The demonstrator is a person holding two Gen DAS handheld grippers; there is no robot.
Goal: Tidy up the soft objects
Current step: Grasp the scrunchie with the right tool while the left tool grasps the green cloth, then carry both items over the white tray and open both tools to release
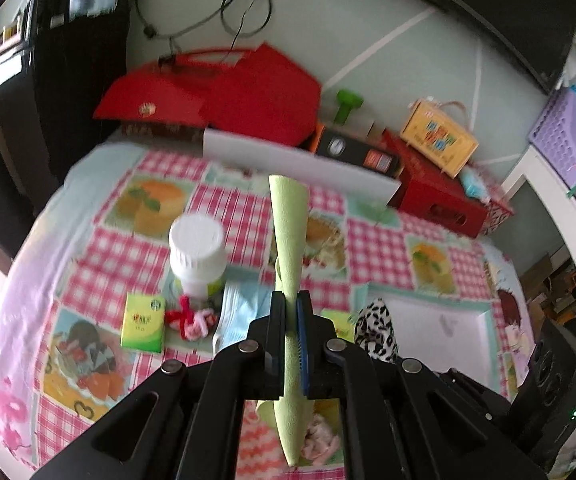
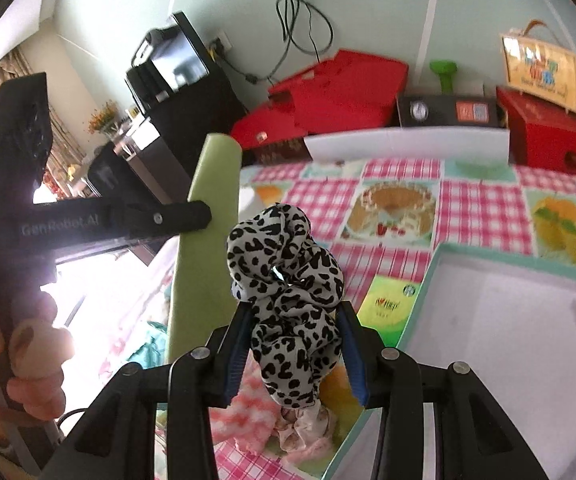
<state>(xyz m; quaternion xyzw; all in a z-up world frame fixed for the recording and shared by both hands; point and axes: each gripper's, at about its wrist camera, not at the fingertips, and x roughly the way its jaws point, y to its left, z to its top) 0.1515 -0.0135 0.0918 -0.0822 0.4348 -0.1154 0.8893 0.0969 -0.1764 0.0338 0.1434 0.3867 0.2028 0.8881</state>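
Between the almost closed jaws of the left gripper stands a light green sheet, pinched and rising above them. Beside it, the right gripper has its jaws partly open, clamped around a leopard-print scrunchie, above the tabletop.

Checked tablecloth: bottle, tissue packet, box lid.

Pale green wall with white stripes, black cables dangling down it. Table's got a pink checked cloth with cake pictures. Red boxes stacked along the back, black cabinet in the corner. Bright daylight blasting in from a window on the left.
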